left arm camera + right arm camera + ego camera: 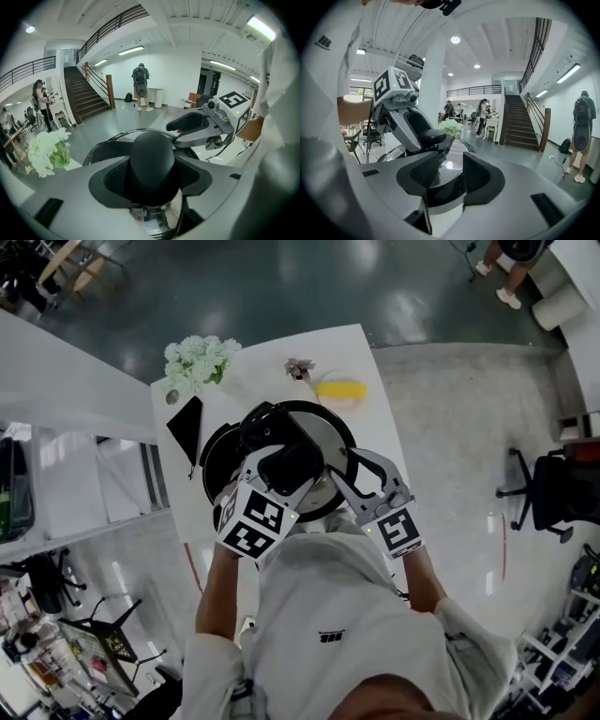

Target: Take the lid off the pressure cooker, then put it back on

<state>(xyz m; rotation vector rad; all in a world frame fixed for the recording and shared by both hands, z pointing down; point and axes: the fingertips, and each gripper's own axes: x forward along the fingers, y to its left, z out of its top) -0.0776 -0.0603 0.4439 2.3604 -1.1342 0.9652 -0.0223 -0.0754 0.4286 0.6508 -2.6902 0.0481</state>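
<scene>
Hanging over the white table [272, 357], the single steel lid [333, 435] is held by both grippers, and most of it lies to the right of the one black pot [214, 465], whose right side it overlaps. Two grippers share it. The left gripper [286, 460] has its pads pressed on either side of the lid's one black dome knob [152, 157], and the right gripper [349, 472] is closed on the black rim at the lid's near right edge, which fills the gap between its pads in the right gripper view.

Four other things stand on the table. One bunch of white flowers [197, 362] is at the far left corner. One flat black slab [186, 427] lies just beside the pot, at the left edge. One small pinkish thing [300, 367] and one yellow thing [340, 390] sit near each other beyond the lid. The lid's right rim reaches close to the table's right edge, and the pot sits near the left edge, so little bare top shows on either side; the clearest stretch is the far middle. Pale floor lies open to the right of the table, out to one black office chair [553, 493], well apart.
</scene>
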